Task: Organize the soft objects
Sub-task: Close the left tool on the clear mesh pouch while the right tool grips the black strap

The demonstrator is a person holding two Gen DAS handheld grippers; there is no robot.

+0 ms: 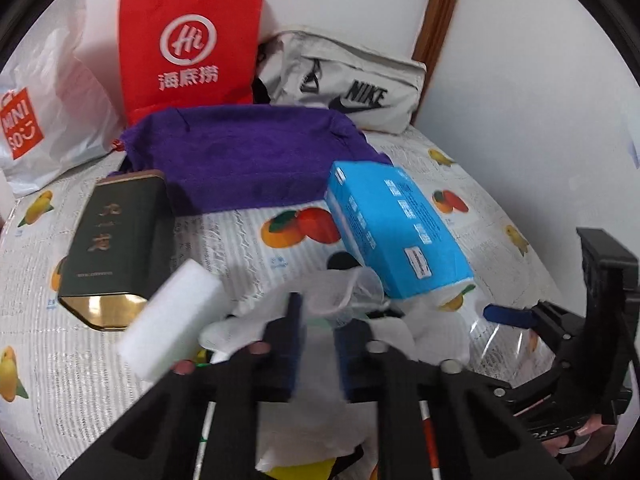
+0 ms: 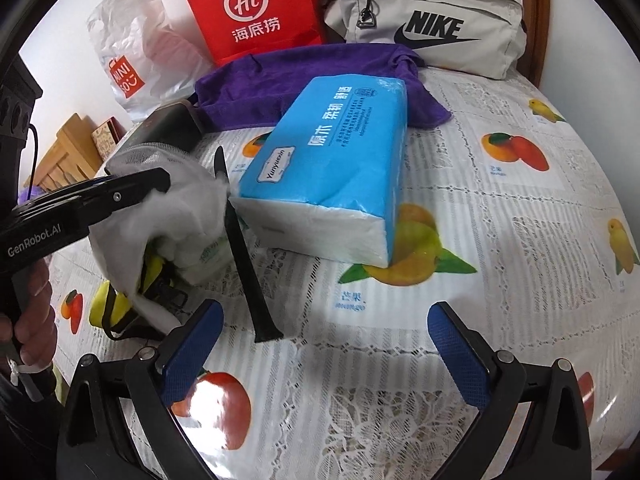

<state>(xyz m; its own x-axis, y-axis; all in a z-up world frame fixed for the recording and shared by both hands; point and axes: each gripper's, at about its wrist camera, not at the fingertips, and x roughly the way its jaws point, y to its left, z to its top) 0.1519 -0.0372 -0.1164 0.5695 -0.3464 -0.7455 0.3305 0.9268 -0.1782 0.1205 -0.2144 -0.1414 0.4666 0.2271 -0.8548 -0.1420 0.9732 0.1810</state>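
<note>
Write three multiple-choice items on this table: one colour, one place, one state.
1. The tissue pack has a wrapper that is: A red; B blue; C green.
2. The purple towel lies: A in front of the red paper bag; B on top of the tissue pack; C inside the red paper bag.
3. The right tongs are: A shut on the tissue pack; B shut on the purple towel; C open with nothing between them.

Answers:
1 B, the wrapper is bright blue with white ends.
2 A, the towel is spread on the table below the standing bag.
3 C, the pads stand wide apart over bare tablecloth.
</note>
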